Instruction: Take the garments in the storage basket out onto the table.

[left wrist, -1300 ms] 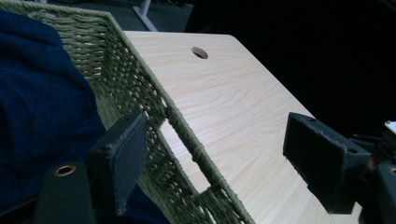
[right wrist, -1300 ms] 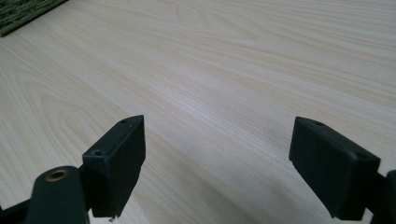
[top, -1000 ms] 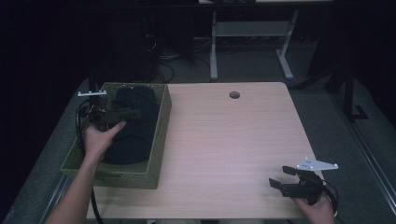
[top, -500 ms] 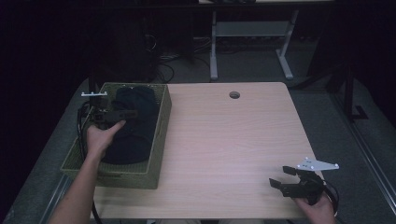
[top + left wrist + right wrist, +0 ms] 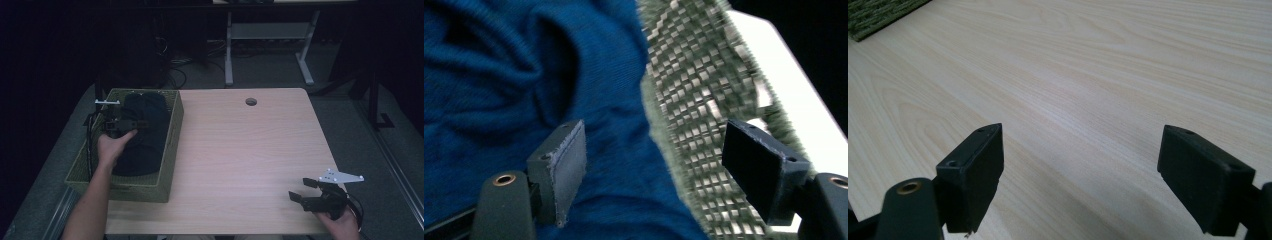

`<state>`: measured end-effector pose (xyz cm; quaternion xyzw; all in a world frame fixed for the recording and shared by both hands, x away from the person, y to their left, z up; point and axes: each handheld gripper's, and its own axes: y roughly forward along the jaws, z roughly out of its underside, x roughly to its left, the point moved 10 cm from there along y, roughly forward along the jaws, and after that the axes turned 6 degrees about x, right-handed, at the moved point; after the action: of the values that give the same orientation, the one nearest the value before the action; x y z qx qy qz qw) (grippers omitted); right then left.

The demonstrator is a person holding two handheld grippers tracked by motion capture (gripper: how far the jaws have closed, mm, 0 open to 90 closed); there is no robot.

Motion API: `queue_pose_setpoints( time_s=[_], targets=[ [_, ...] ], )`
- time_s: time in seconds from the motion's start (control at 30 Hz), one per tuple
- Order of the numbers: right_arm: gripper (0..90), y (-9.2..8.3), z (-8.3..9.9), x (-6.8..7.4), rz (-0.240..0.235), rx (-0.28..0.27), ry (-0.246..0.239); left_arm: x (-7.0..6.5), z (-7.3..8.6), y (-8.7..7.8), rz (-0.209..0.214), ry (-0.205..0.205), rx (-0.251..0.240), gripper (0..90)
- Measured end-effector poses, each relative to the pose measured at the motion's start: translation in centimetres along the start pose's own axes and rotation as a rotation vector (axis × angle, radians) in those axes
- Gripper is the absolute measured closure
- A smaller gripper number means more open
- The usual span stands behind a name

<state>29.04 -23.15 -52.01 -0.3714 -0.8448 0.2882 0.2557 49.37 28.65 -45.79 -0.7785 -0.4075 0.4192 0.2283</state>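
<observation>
A dark blue knitted garment lies bunched in a green woven basket at the table's left edge. My left gripper hovers over the garment inside the basket, open. In the left gripper view its jaws straddle blue fabric and the basket's woven wall, gripping nothing. My right gripper rests open near the table's front right corner, over bare wood.
The light wooden table has a round cable hole near its far edge. A white desk frame and cables stand on the dark floor beyond. A corner of the basket appears far off in the right gripper view.
The left gripper has shifted slightly over the garment in the basket. The right gripper has stayed in place.
</observation>
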Motion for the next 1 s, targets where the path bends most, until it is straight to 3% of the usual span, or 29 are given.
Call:
queue_pose_setpoints(
  time_s=[0.47,0.63,1.0],
  targets=[
    [18.4,-0.1,-0.1,0.2,-0.011,-0.001,-0.005,2.1,1.2,1.7,-0.053,-0.086,0.116,25.6],
    [18.4,-0.2,-0.1,0.2,-0.013,-0.002,-0.004,2.6,1.2,1.7,-0.06,-0.102,0.133,25.6],
    [18.5,-0.2,-0.1,0.4,-0.017,-0.001,-0.014,3.5,2.7,2.8,-0.076,-0.121,0.243,25.8]
  ],
)
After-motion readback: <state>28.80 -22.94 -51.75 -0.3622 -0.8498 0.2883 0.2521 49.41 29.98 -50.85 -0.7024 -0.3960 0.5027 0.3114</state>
